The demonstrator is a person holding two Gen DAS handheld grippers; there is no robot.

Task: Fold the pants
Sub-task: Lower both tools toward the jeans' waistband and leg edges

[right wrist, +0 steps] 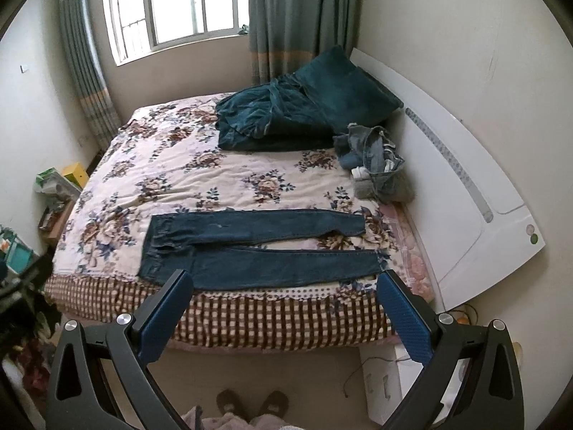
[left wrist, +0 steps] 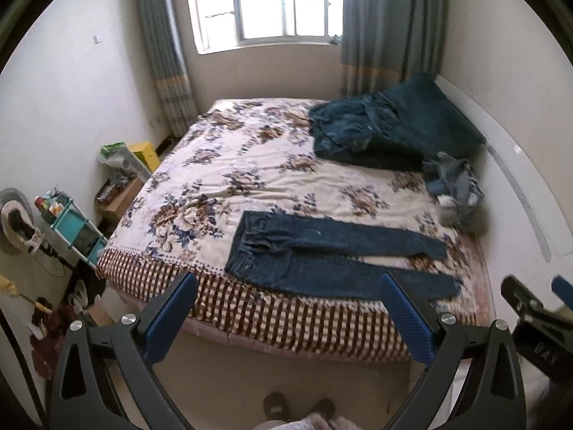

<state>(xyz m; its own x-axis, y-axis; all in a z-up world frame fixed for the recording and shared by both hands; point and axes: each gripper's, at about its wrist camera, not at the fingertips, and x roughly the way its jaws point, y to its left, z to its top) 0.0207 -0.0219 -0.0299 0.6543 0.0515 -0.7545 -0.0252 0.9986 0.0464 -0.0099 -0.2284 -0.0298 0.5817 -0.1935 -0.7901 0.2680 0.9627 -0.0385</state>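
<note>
Dark blue jeans lie flat near the front edge of the bed, waistband to the left, both legs stretched to the right and slightly apart. They show the same way in the right wrist view. My left gripper is open and empty, held high above the floor in front of the bed, short of the jeans. My right gripper is open and empty too, at the same height in front of the bed. Part of the right gripper shows at the right edge of the left wrist view.
The bed has a floral cover with a checked border. A teal blanket pile and a crumpled light denim garment lie at its far right. A white headboard stands on the right. Cluttered shelves stand on the left.
</note>
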